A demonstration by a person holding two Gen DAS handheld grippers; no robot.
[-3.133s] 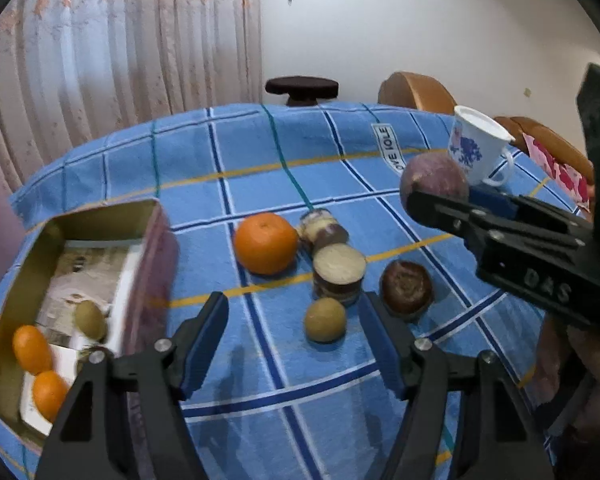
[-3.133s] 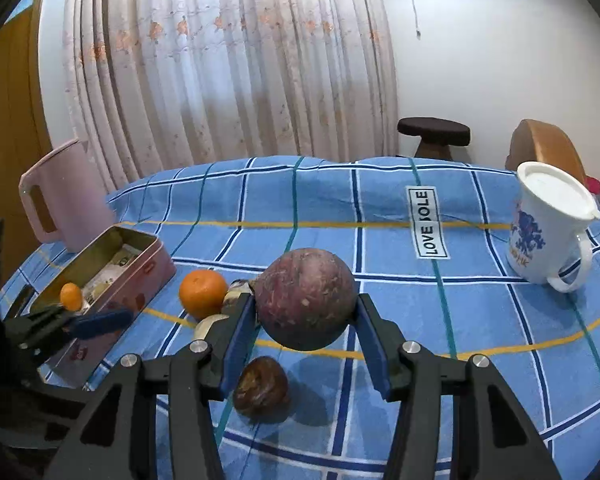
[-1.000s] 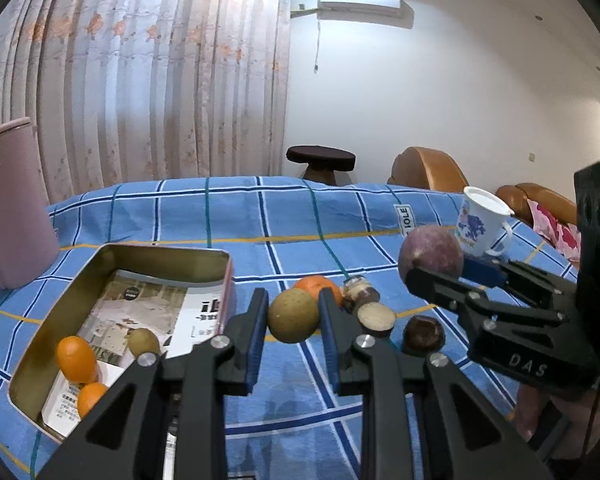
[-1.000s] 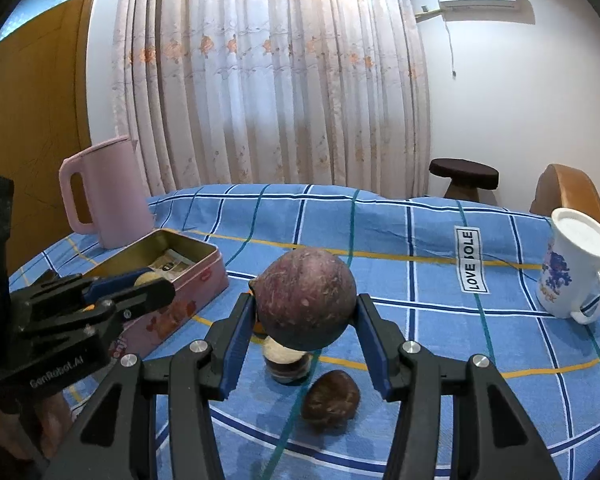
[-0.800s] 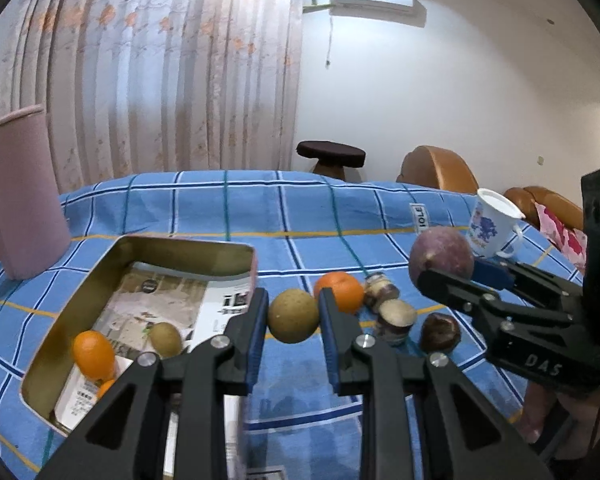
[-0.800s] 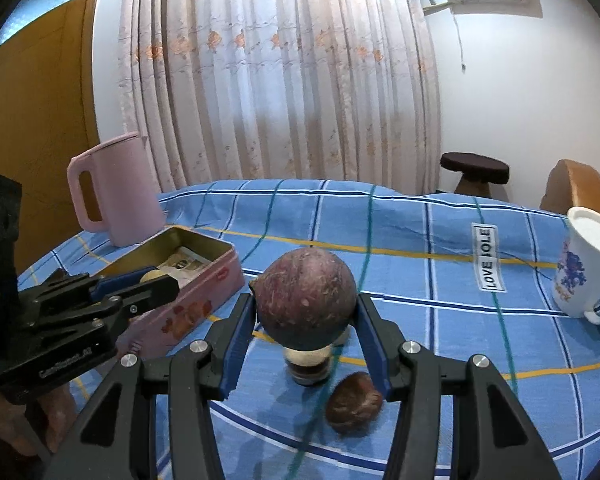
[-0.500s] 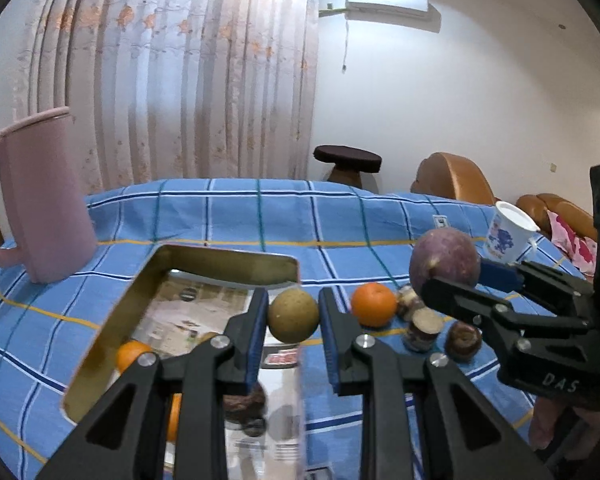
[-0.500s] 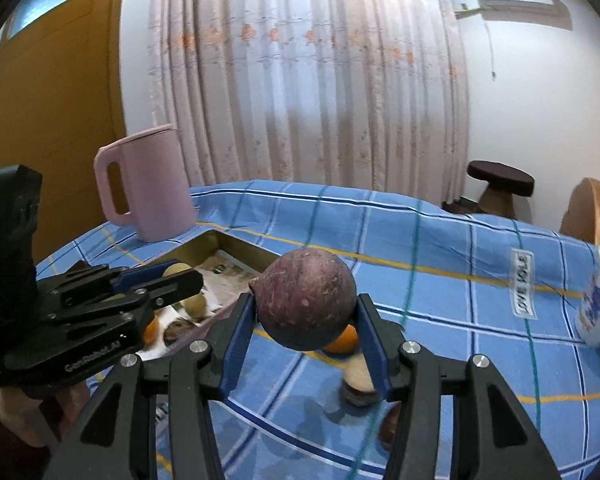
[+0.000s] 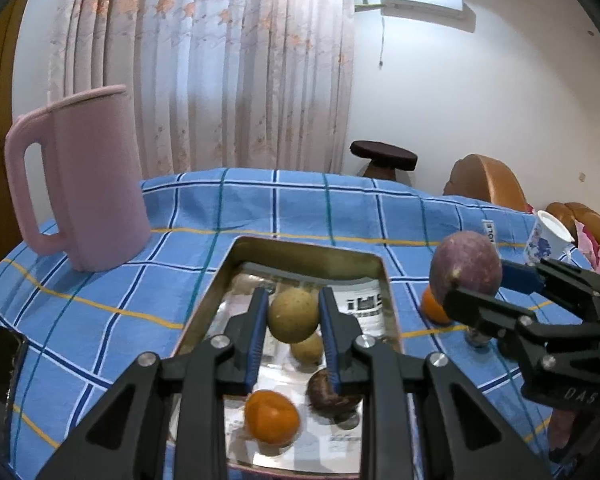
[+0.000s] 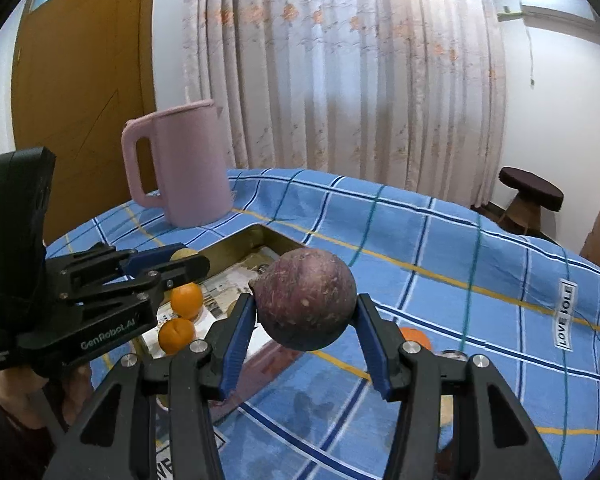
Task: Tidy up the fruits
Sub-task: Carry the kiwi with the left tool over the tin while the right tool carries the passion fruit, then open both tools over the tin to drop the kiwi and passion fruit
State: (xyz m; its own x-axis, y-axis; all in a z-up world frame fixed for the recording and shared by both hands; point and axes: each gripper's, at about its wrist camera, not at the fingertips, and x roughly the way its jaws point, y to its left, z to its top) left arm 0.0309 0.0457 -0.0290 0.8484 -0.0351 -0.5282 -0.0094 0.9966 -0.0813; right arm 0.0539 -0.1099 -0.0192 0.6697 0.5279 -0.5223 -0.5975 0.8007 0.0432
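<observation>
My left gripper [image 9: 293, 317] is shut on a small tan round fruit [image 9: 293, 315] and holds it above the open metal tin [image 9: 260, 245]. In the tin lie a small orange [image 9: 272, 421], a dark brown fruit [image 9: 329, 396] and another tan fruit [image 9: 307, 350]. My right gripper [image 10: 305, 307] is shut on a large purple round fruit [image 10: 305, 304] and holds it above the tin's near right edge [image 10: 278, 240]. The right gripper also shows in the left wrist view [image 9: 466, 276]. An orange [image 9: 432, 307] lies on the cloth right of the tin.
A pink jug [image 9: 82, 186] stands on the blue checked tablecloth [image 9: 100, 300] left of the tin. A white cup with blue flowers [image 9: 546, 238] stands at the far right. A small jar [image 10: 452, 356] stands beside the orange [image 10: 414, 338]. A stool [image 9: 382, 158] and chairs stand beyond the table.
Both grippers have moved left with their fruits. The left gripper now holds the tan fruit over the tin; the right gripper has come to the tin's edge.
</observation>
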